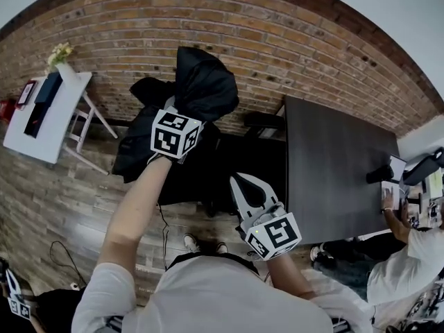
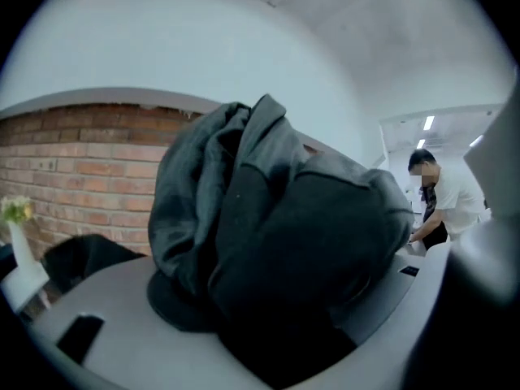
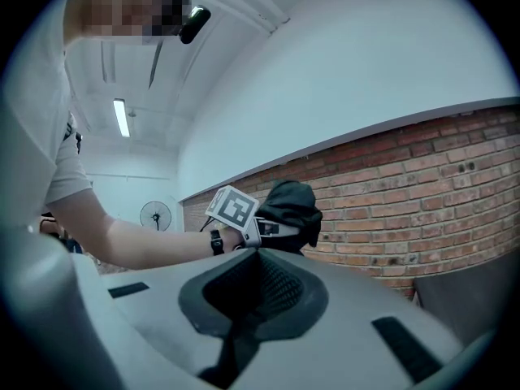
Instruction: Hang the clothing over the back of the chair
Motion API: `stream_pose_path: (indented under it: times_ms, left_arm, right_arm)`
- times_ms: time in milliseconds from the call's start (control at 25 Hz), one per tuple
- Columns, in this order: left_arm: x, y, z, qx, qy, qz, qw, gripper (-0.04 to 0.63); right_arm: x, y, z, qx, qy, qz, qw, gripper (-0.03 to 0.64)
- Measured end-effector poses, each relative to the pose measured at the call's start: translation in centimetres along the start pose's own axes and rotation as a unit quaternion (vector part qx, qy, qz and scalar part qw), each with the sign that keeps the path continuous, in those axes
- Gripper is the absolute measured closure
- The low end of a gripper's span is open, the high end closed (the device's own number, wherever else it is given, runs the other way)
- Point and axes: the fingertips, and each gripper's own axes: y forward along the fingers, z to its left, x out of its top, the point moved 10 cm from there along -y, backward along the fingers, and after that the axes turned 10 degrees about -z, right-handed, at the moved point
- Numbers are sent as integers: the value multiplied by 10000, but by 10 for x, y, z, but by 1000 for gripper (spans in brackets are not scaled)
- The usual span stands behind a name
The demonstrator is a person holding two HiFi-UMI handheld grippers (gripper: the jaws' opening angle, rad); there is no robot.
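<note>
The black clothing (image 1: 203,83) is bunched into a tall bundle in front of the brick wall, and part of it hangs down to the left (image 1: 135,148). My left gripper (image 1: 190,108) is closed on the bundle; in the left gripper view the cloth (image 2: 276,234) fills the gap between the jaws and hides the pads. The dark chair (image 1: 208,175) stands just below and is hard to tell apart from the cloth. My right gripper (image 1: 245,180) hovers nearer me, shut and holding nothing. In the right gripper view the jaws (image 3: 256,287) meet, with the left gripper (image 3: 272,230) and its bundle ahead.
A dark table (image 1: 340,165) stands to the right, with another chair (image 1: 260,120) tucked at its far end. A white side table (image 1: 48,109) with a vase of flowers (image 1: 61,53) is at the left. A person (image 1: 416,252) sits at the right. Cables lie on the wooden floor (image 1: 59,255).
</note>
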Motion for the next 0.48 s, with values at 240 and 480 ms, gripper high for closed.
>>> stream_pose_path:
  times_ms: [240,480]
  left_arm:
    - [-33,15,-8,27,-95,590,9982,243]
    - [-37,23,-18,-69,194,1035,9944,183]
  right_arm:
    - [-7,-19,-15,-277,127,41,9995,598]
    - [-10,-29,-21,-351,235,55,9991,598]
